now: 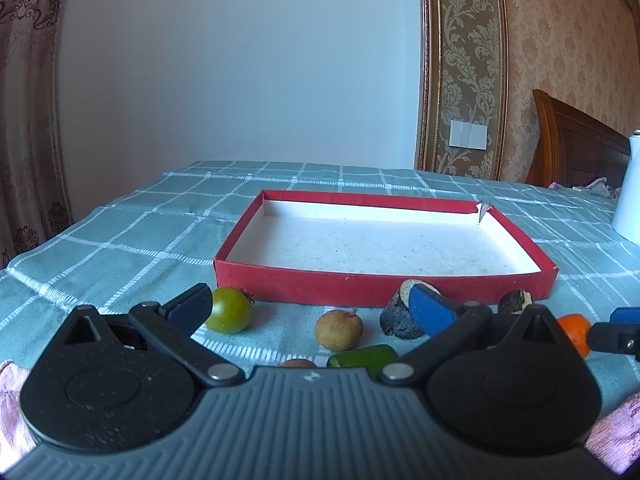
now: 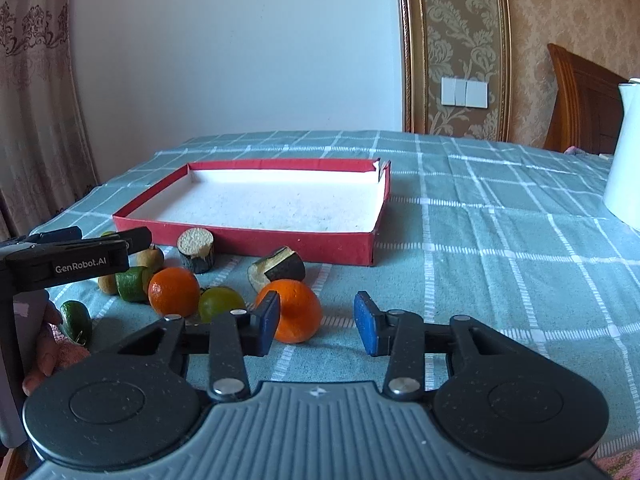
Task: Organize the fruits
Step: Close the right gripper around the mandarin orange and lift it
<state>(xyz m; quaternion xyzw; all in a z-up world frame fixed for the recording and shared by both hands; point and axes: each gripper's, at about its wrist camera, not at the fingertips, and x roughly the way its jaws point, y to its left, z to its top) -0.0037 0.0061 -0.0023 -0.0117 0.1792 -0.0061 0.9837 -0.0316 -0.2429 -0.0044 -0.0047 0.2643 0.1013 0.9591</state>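
Reaching forward over a teal checked tablecloth (image 2: 500, 220), I hold a two-finger gripper in each hand. Ahead at twelve o'clock sits a shallow red cardboard tray (image 2: 248, 242) with a white floor, nothing in it yet; I judge it is where the fruit should go.

In the right wrist view, my right gripper (image 2: 316, 322) has its blue pads partly parted. An orange (image 2: 298, 312) lies just ahead of the left pad (image 2: 269, 322), touching or nearly touching it, while the right pad stands apart from the fruit. So nothing is gripped yet; the jaws bracket the orange off-centre.

At ten o'clock from that orange, the rest of the pile crowds together before the tray's near wall: a second orange (image 2: 174, 291), a green tomato (image 2: 221, 303), a green lime piece (image 2: 132, 283), two dark-skinned cut pieces with pale faces (image 2: 196, 254) (image 2: 278, 270), and a small brown longan-like fruit (image 2: 151, 257).

My left gripper (image 1: 308, 312) hovers low with its pads spread wide, holding nothing. Between them, at twelve o'clock, rests a brown longan-like fruit (image 1: 339, 329); a green tomato (image 1: 229, 310) sits just beside the left pad.

A white jug (image 2: 624, 152) stands far off at two o'clock.
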